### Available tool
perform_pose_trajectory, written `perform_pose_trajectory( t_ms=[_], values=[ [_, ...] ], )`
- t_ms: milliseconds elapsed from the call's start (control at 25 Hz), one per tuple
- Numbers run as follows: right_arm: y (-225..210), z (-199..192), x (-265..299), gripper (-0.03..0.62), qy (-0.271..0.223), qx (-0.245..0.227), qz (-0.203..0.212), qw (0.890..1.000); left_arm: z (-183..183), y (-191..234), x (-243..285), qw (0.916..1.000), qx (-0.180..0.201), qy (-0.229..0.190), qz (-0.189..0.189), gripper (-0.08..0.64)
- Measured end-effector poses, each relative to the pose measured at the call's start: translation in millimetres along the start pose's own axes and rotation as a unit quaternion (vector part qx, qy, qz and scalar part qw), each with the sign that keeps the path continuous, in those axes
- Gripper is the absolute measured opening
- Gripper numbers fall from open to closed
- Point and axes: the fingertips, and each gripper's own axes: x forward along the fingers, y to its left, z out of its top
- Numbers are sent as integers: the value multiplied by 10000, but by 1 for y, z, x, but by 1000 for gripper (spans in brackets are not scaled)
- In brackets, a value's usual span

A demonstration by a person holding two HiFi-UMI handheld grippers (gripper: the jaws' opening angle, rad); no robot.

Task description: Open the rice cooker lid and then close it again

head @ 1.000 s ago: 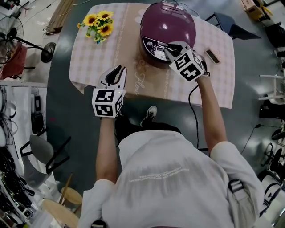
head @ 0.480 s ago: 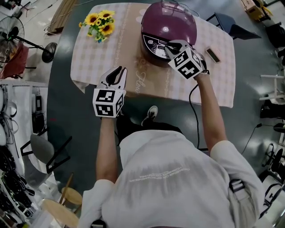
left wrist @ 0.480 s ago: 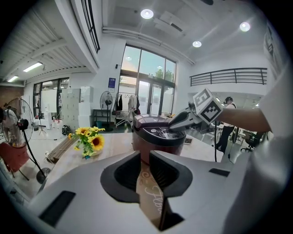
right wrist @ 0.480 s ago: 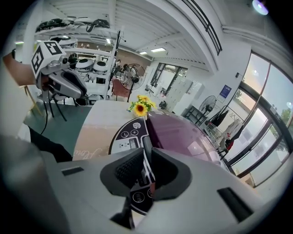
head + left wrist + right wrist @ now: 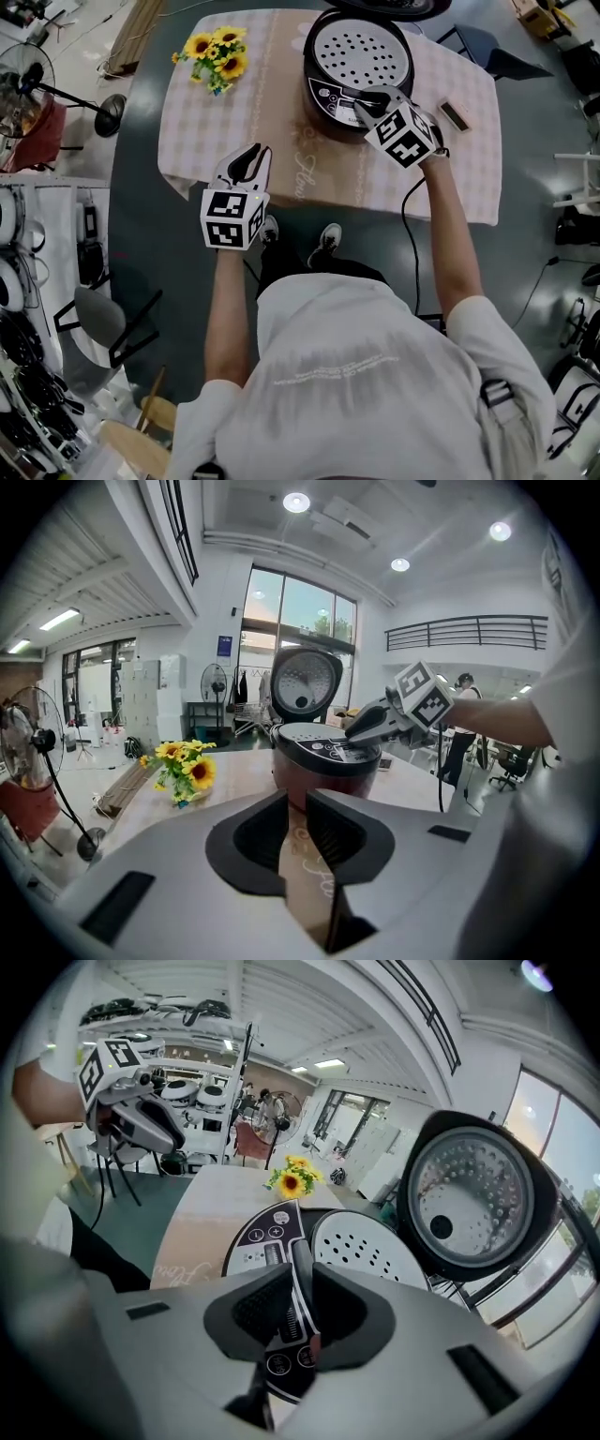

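Head view: rice cooker (image 5: 361, 70) at far right of table (image 5: 216, 131), lid (image 5: 384, 6) standing up, so opening looks done. Right gripper (image 5: 361, 101) angled down onto the front rim, forearm stretched forward. Left gripper (image 5: 248, 157) idle over the near table edge

Left gripper view: jaws slightly apart, nothing between, just cloth

Right gripper view: jaws a narrow slit, just eased wider, release latch (image 5: 298, 1260) between them, not clamped; probably there for the catch
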Motion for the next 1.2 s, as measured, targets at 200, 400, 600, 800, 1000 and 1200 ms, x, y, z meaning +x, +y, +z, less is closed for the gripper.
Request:
perform_pose_trajectory(
  t_ms=[200, 400, 600, 800, 1000, 1200],
  values=[
    [2, -2, 6, 64, 190, 149, 30, 9997, 5, 10, 7, 9999, -10, 79, -130, 69],
    [2, -4, 7, 66, 272, 312, 61, 9991, 21, 7, 18, 9992, 95, 71, -369, 69],
    [1, -4, 9, 67, 240, 440, -74, 9987, 42, 14, 29, 9981, 264, -2, -550, 69],
    [-8, -7, 3, 173, 15, 1304, -243, 9912, 74, 17, 37, 9955, 529, -185, -767, 69],
    [-36, 2, -27, 180, -688, 2341, -730, 9670, 108, 19, 47, 9912, 802, -423, -962, 69],
    [-66, 16, -78, 169, -1456, 2988, -1266, 9346, 147, 18, 54, 9849, 1043, -736, -1169, 69]
  ],
)
